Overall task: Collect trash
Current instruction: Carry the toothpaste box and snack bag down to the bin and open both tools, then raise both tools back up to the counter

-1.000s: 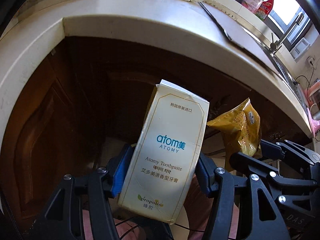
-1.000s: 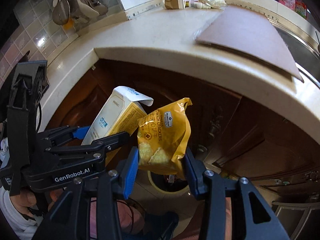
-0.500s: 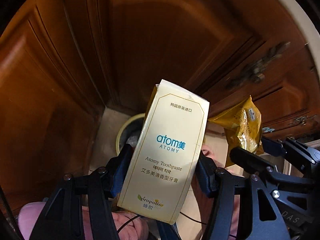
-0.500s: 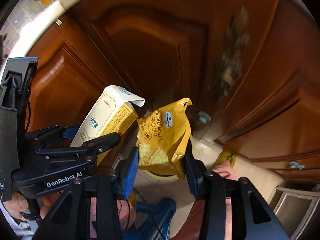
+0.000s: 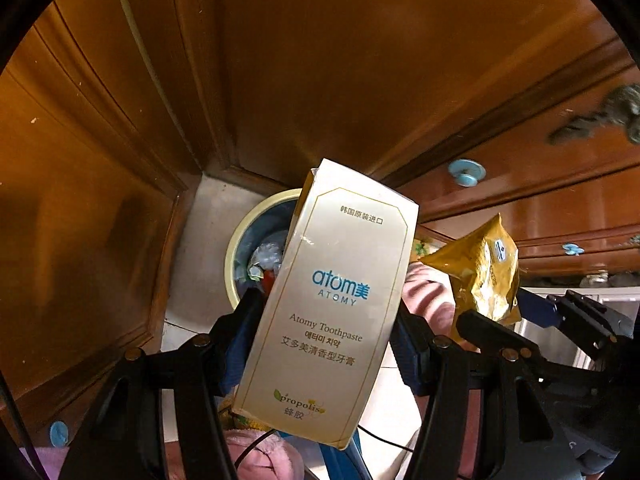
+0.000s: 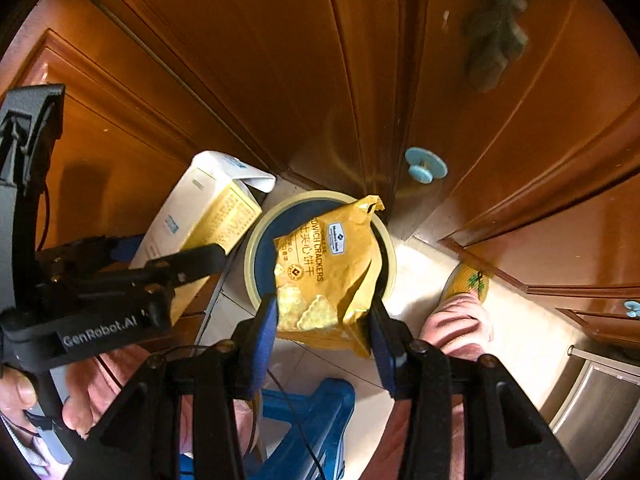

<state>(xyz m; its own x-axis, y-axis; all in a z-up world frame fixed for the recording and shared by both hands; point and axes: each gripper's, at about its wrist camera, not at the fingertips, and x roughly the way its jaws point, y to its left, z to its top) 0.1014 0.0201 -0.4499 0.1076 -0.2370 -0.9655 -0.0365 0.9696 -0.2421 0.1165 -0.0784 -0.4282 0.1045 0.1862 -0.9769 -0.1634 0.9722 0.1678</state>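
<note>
My left gripper (image 5: 320, 336) is shut on a cream Atomy toothpaste box (image 5: 332, 304), held upright above the floor. My right gripper (image 6: 322, 320) is shut on a yellow cracker bag (image 6: 328, 276). Both hang over a round trash bin (image 6: 256, 248) with a cream rim and blue liner, standing on the floor in the cabinet corner. The bin (image 5: 236, 248) holds some crumpled trash in the left wrist view. The box (image 6: 200, 216) and left gripper (image 6: 180, 268) show at the left of the right wrist view; the bag (image 5: 480, 272) shows at the right of the left wrist view.
Brown wooden cabinet doors (image 6: 320, 60) with light blue knobs (image 6: 426, 166) surround the bin. A blue plastic stool (image 6: 320, 420) is below the grippers. The person's pink slippers (image 6: 460, 320) stand on the pale tile floor (image 6: 516, 344). A steel appliance (image 6: 600, 408) is at the lower right.
Both grippers tilted down from the countertop toward the floor, keeping their items. The trash bin has come into view beneath them and grown closer.
</note>
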